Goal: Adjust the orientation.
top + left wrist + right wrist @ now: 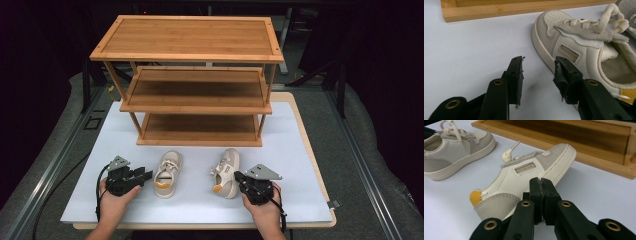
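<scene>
Left gripper [145, 175]: jaws parted, a clear gap of bare board between them, nothing held. It sits just left of the left shoe [167, 174], jaws aimed at the shoe's side; in the left gripper view [537, 75] the right jaw lies close against the sole edge, contact uncertain.

Right gripper [241, 178]: jaws pressed together, pads [541, 192] meeting with no gap. In the right gripper view [541, 182] the right shoe [524, 182] lies just beyond the tips; whether any part of it is pinched, cannot tell.

Left shoe: upright on its sole in front of the rack [200, 80], long axis running toward the rack, toe at the rack end, orange heel patch toward the person. Laces tied.

Right shoe [226, 172]: tipped onto its side, also in front of the rack, a little right of the left shoe and apart from it. Long axis again points roughly at the rack, toe nearer it, orange heel near the right gripper. Knotted lace end trails on the board.

Rack: three bamboo shelves, standing at the far side of the white board [100, 200].

Hands: left hand [114, 200] and right hand [264, 207] each grip a tool from the near edge.
</scene>
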